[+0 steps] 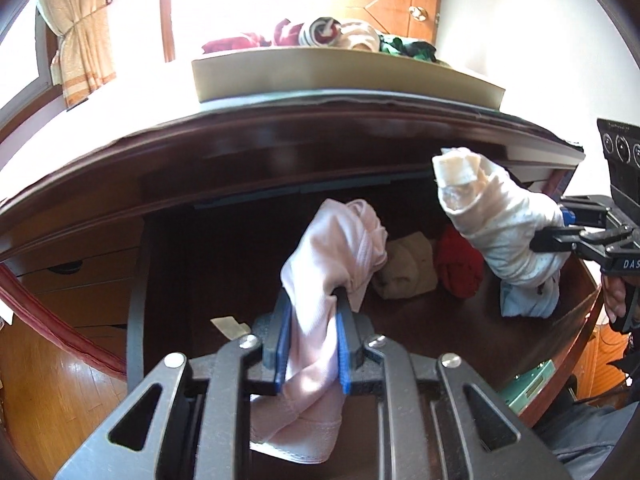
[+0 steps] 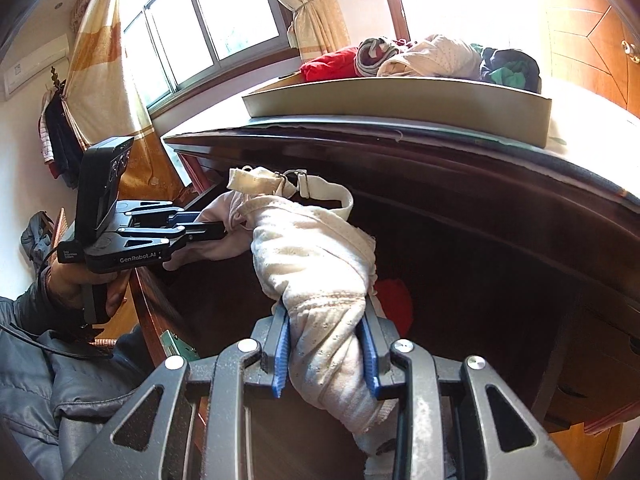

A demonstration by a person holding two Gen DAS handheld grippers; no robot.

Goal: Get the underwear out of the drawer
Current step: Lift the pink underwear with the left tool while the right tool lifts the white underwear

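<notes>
Only the left wrist view shows the open drawer (image 1: 560,280) floor: a beige bundle (image 1: 406,270), a red piece (image 1: 458,268) and a pale blue one (image 1: 528,300) lie toward its right side. The right wrist view alone shows the window (image 2: 208,20) and tied curtain (image 2: 316,12). A tan tray (image 1: 340,76) heaped with clothes sits on the dresser top. The left gripper (image 1: 312,336) clamps pink underwear (image 1: 332,248), the right gripper (image 2: 326,346) clamps a cream dotted bra (image 2: 316,252), both lifted above the drawer.
</notes>
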